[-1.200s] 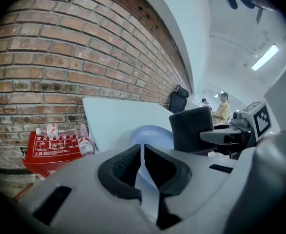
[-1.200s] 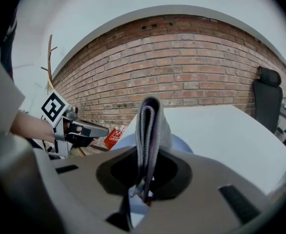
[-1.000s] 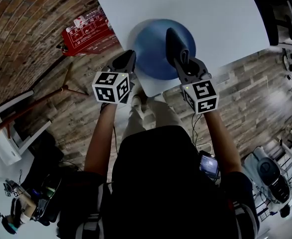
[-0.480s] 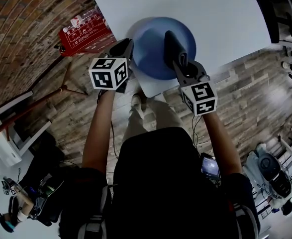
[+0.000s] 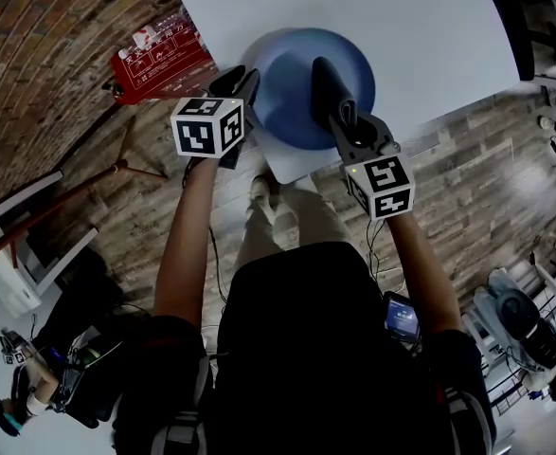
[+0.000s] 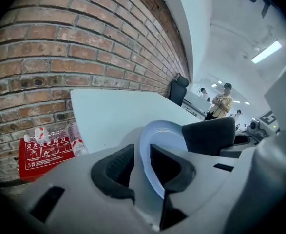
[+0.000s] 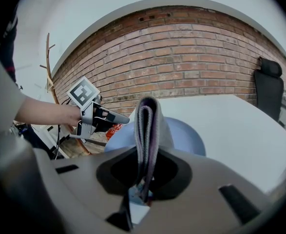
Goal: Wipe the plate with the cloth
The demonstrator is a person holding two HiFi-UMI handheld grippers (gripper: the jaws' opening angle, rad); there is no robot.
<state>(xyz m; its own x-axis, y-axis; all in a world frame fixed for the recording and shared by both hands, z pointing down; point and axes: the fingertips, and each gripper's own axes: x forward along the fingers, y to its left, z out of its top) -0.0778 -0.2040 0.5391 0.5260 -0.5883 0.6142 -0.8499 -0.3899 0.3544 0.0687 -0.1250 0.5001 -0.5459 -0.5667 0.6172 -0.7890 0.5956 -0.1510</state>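
Note:
A blue plate (image 5: 292,102) lies near the front corner of the white table (image 5: 401,27). My left gripper (image 5: 242,83) is at the plate's left rim, and in the left gripper view the plate's rim (image 6: 155,150) runs between its jaws, which are shut on it. My right gripper (image 5: 339,112) is shut on a folded dark grey cloth (image 5: 325,88) that lies over the plate's middle. In the right gripper view the cloth (image 7: 147,121) stands upright between the jaws, in front of the plate (image 7: 186,135), with the left gripper (image 7: 114,119) at the plate's left edge.
A red sign with bottles (image 5: 154,60) stands on the wooden floor left of the table, next to a brick wall. The table's front edge runs just under the plate. A black office chair (image 7: 269,87) stands at the table's far side. People (image 6: 223,99) stand far off.
My left gripper has moved forward from beside the table's corner onto the plate's left rim. The right gripper with the cloth has barely shifted over the plate.

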